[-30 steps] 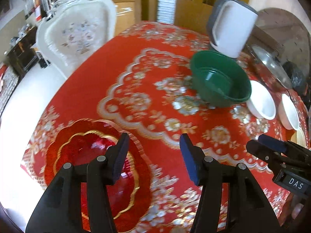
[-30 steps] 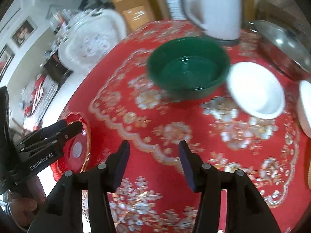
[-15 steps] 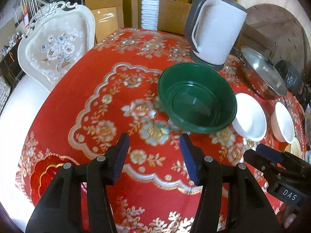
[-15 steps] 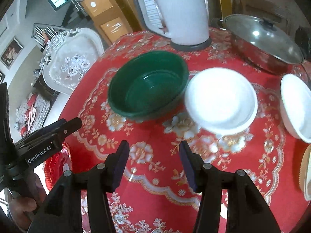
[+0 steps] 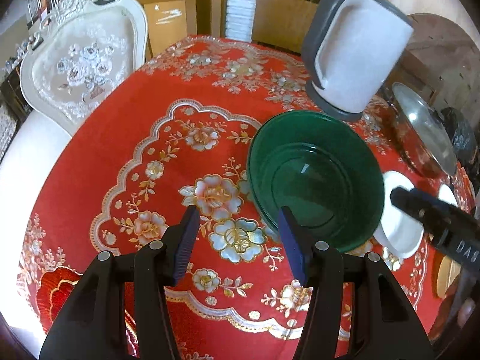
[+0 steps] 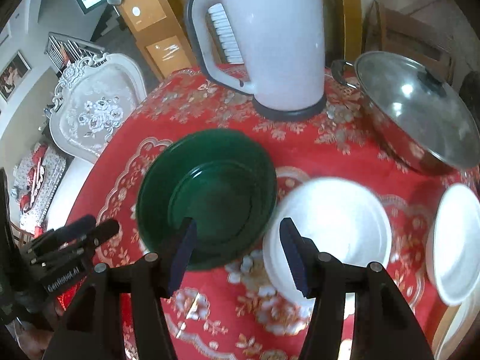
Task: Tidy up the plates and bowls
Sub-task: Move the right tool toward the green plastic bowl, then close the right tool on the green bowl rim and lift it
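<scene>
A dark green bowl (image 5: 315, 180) (image 6: 207, 201) stands upright and empty in the middle of the red flowered tablecloth. Right of it sit a white bowl (image 6: 330, 219) (image 5: 399, 234) and a second white bowl (image 6: 456, 240). A red gold-edged plate (image 5: 60, 282) lies at the table's near left edge. My left gripper (image 5: 237, 219) hangs open and empty just short of the green bowl's near-left rim. My right gripper (image 6: 238, 228) hovers over the gap between the green and first white bowl; its jaws are opening and nothing is pressed between them.
A white electric kettle (image 5: 357, 57) (image 6: 270, 36) stands right behind the green bowl. A steel pot with a glass lid (image 6: 414, 111) sits at the back right. A white ornate chair (image 5: 81, 66) stands beyond the table's left edge. Bare tablecloth (image 5: 180, 156) spreads left of the bowl.
Both grippers have travelled toward the green bowl, which now looms larger. The red plate has slid to the left view's lower-left corner. The right jaws stand slightly wider.
</scene>
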Demonstrator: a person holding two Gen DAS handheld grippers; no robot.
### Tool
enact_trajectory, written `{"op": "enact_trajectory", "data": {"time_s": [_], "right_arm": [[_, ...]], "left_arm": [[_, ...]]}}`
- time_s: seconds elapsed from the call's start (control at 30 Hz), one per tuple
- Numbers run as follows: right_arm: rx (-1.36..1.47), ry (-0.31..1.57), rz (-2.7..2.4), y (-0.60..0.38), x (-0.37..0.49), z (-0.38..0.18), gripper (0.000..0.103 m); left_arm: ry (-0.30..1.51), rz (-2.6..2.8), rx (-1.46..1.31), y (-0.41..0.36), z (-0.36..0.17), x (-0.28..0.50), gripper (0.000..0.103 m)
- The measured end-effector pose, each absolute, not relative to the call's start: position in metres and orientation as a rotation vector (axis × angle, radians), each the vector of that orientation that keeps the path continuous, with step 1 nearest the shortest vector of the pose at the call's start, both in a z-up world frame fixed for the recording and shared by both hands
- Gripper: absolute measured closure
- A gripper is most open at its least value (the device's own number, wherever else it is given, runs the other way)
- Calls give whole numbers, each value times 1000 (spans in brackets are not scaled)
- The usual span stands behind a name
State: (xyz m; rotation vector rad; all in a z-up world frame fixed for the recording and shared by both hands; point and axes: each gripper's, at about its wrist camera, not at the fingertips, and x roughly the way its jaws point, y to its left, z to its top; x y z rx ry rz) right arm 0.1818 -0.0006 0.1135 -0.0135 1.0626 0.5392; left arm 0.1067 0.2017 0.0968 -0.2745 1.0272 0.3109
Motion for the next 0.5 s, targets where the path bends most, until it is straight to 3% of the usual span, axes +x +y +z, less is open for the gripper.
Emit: {"op": "enact_trajectory", "data": {"time_s": [0.5], "right_arm": [[-65,1128,531,17,241,97,45]], "left_arm": [[1101,272,-421,216,71,137,49]]}}
